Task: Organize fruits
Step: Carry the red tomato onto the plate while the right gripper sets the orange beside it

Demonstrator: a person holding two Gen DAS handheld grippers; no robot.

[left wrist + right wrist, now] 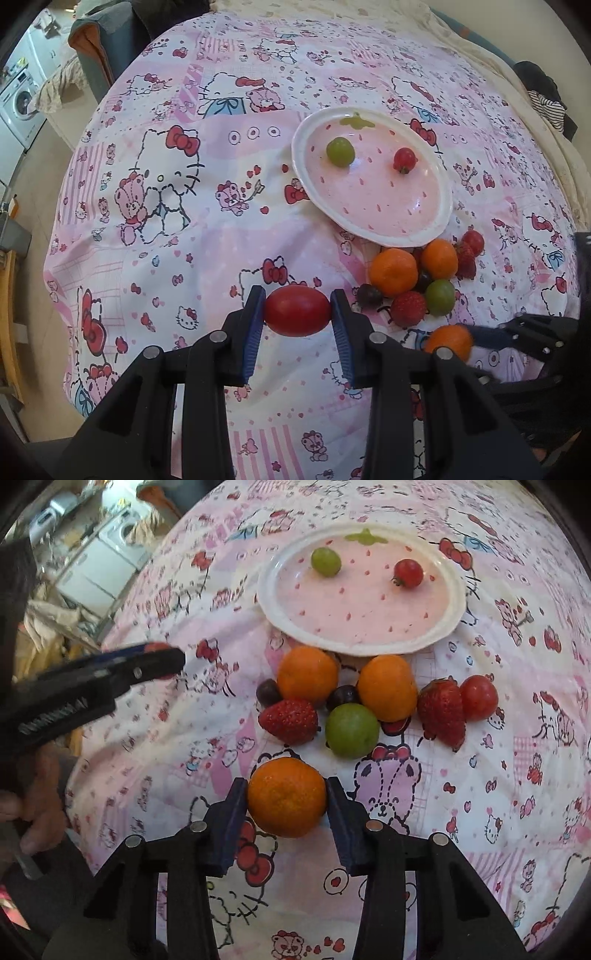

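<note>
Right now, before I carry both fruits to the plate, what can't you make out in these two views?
- Left wrist view: the right tool is blurred and cut off at the frame edge; its orange is smeared.
- Right wrist view: the left tool is blurred; only a red sliver of its tomato shows.
- Dark grape: mostly hidden among the oranges.

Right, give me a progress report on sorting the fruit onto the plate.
Done: a green grape and a cherry tomato lie on the plate. In hand: left gripper holds a red tomato, right gripper a mandarin. Left: the pile beside the plate.
</note>
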